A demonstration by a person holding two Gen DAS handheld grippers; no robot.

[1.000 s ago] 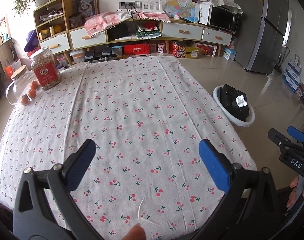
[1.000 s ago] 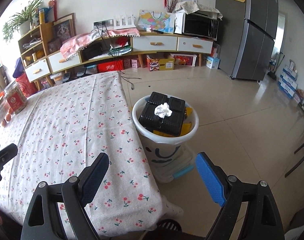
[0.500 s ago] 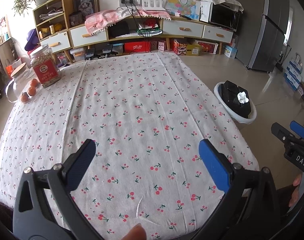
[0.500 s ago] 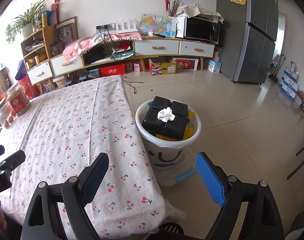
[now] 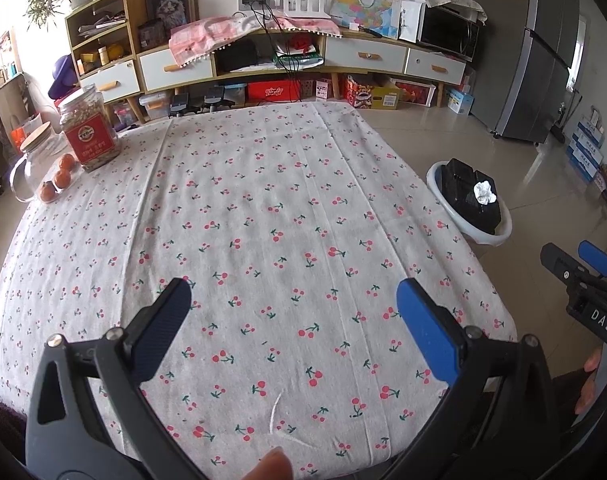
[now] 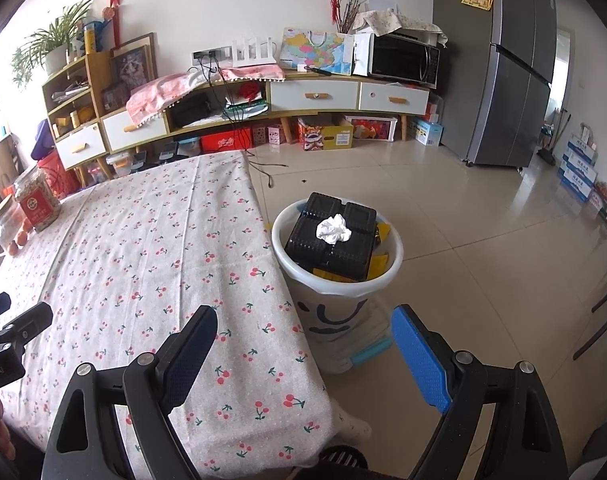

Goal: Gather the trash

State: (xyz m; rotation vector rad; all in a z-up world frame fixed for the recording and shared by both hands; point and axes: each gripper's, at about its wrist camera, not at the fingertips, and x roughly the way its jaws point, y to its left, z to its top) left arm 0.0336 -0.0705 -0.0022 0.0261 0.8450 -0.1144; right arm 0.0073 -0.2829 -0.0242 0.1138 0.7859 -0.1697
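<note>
Broadly, a surface (image 5: 263, 200) draped in a cherry-print cloth fills the left wrist view and the left half of the right wrist view (image 6: 143, 240), with a long sideboard (image 6: 315, 96) and a grey refrigerator (image 6: 515, 92) lining the far wall. On the tiled floor just beside the surface's right edge stands a white trash bin (image 6: 335, 300), also seen from the left wrist (image 5: 499, 236); a black plastic tray (image 6: 335, 244) sits in its mouth, yellow scraps (image 6: 377, 264) tucked beside it. A crumpled white tissue (image 6: 334, 230) lies on top of the tray (image 5: 485, 193). The left tool (image 5: 291, 320) hovers over the near end of the cloth, its two fingers spread wide apart with nothing between them. The right tool (image 6: 303, 344) is likewise spread and empty, poised over the surface's near right corner, the bin just beyond. At the far left corner of the surface stand a red-labelled jar (image 5: 89, 132), a glass pitcher (image 5: 35, 160) and three small oranges (image 5: 59, 178).
</note>
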